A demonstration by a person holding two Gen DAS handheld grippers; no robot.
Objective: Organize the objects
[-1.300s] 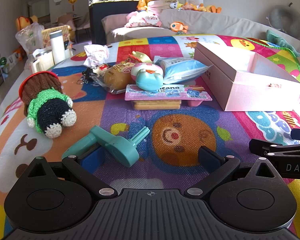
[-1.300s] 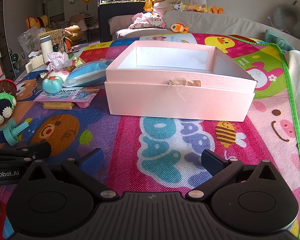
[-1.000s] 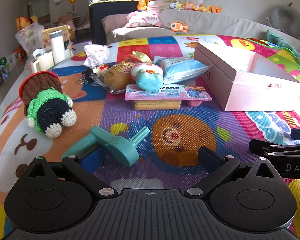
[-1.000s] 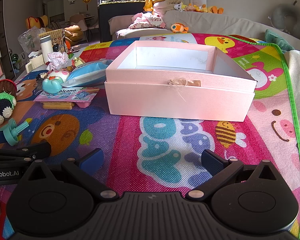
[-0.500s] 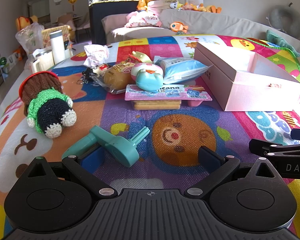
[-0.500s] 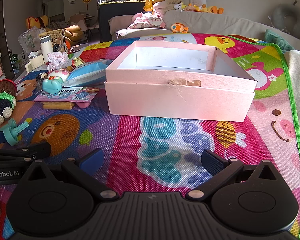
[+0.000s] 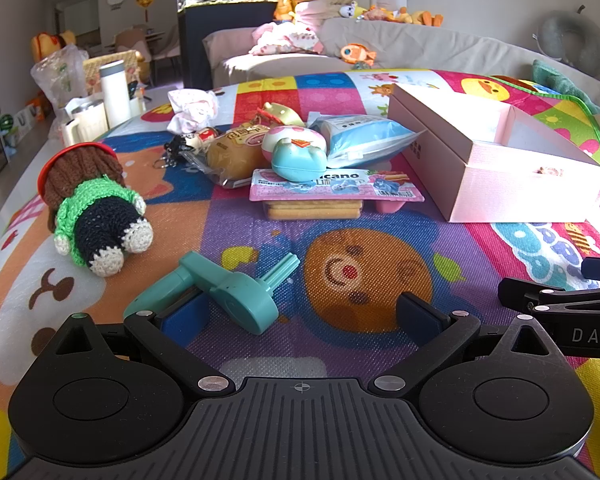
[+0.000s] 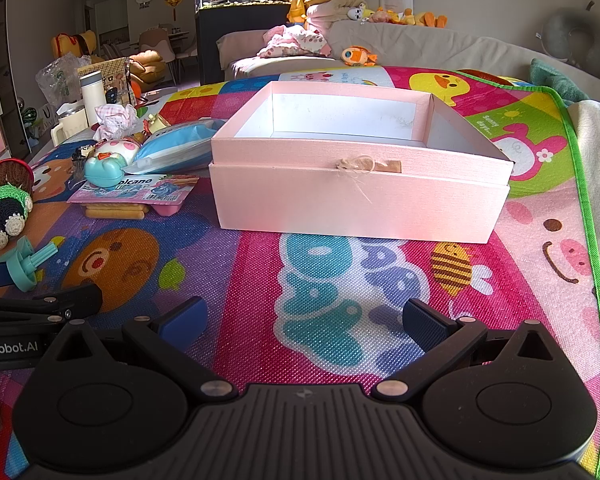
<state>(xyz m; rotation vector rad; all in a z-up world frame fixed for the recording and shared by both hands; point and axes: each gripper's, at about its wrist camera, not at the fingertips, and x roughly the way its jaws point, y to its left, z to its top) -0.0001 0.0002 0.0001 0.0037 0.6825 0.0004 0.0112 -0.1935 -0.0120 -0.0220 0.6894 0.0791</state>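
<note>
We are reading "olcano" on the pink snack pack [image 8: 130,192], "enRobot.AI" on the left hand-held gripper [image 8: 8,347], "DAS" on the right hand-held gripper [image 7: 592,335], and "Sunny days" on the play mat [image 8: 496,118].

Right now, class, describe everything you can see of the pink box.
The pink box is a rectangular, matte, cardboard-looking tray nested in a slightly wider pink base. Its inside looks white and holds nothing visible. A small twine bow with a tan tab sits on the front wall. It rests flat on the play mat, apart from the snacks.
</note>
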